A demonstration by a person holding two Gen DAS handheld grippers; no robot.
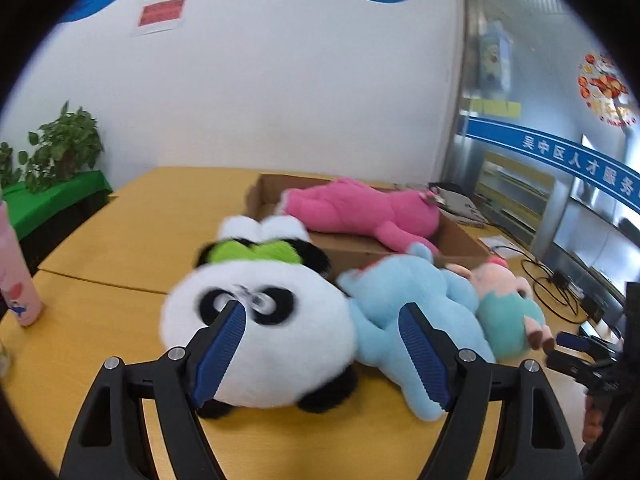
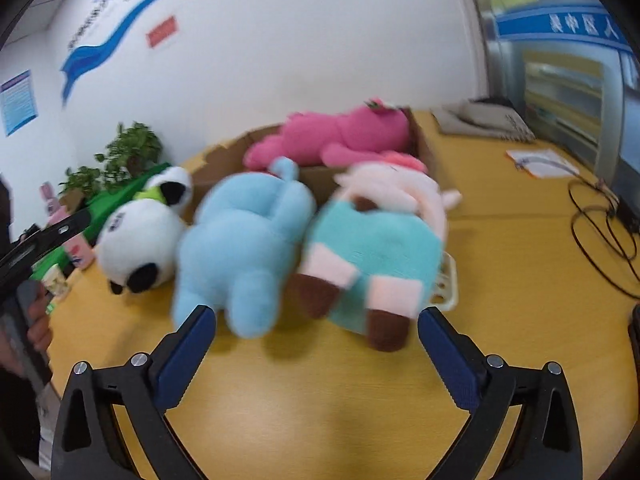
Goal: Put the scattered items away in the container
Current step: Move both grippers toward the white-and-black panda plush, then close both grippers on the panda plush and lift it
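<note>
The left gripper has open jaws around the panda on the desk. Squeeze its soft middle, then lift it to the box at one o'clock. The right gripper is open, holding nothing.

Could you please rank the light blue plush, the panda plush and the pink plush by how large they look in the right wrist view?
1. light blue plush, largest, though nearest the camera.
2. pink plush, lying farther back in the cardboard box.
3. panda plush; close to the pink one, so unsure.
</note>
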